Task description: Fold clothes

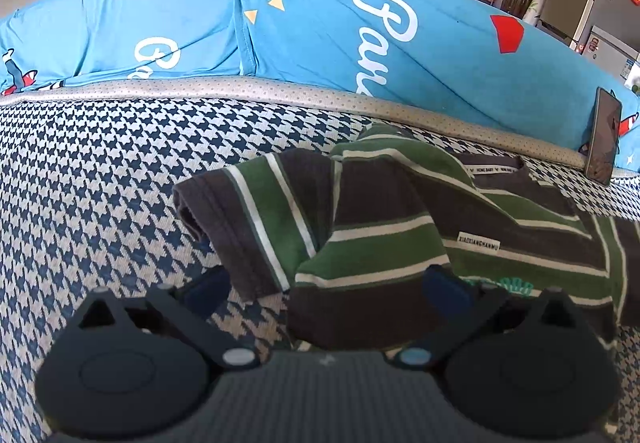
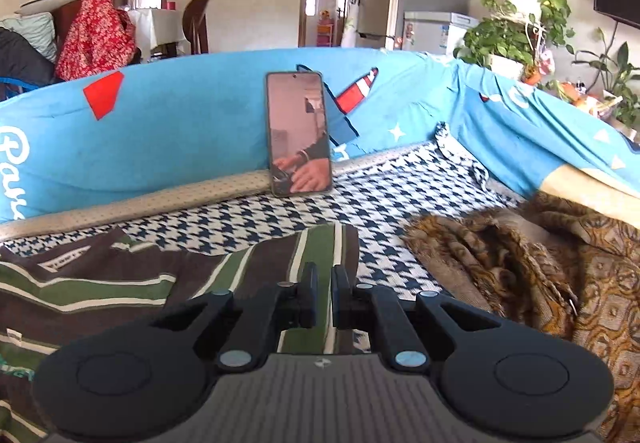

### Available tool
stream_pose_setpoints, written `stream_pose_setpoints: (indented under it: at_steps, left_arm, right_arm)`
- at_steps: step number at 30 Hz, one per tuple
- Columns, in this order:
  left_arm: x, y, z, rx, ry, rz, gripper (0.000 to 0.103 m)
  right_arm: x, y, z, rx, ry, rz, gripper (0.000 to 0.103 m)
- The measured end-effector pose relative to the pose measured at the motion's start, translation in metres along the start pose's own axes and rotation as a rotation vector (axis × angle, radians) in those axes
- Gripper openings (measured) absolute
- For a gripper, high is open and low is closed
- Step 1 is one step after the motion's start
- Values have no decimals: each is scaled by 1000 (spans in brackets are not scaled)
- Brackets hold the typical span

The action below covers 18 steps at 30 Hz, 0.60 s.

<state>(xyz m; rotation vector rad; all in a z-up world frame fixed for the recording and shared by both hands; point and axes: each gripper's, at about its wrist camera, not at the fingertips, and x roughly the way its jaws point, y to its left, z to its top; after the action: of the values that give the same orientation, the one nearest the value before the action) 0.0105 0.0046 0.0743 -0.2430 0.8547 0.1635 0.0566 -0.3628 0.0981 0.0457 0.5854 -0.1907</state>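
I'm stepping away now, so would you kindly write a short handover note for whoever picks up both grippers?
Left gripper: jaws wide open, folded edge of the striped shirt lying between them, not gripped.
Right gripper: jaws nearly closed over the shirt's right sleeve; whether it pinches fabric cannot be told.
Shirt lies on the houndstooth sofa cover, collar toward the backrest; phone leans there, brown blanket to the right.
Done: left side folded inward.
Left: fold the right sleeve in, then fold the body.
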Motion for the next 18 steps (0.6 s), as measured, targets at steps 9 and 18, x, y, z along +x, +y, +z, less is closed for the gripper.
stream_pose_setpoints:
  at_steps: [9, 18]
  left_arm:
    - [-25, 15, -24, -51, 5, -67, 103]
    - [-70, 13, -55, -28, -78, -110, 103]
  right_arm:
    - [-31, -20, -15, 82, 66, 86, 25]
    - [-68, 2, -53, 80, 143, 277, 37]
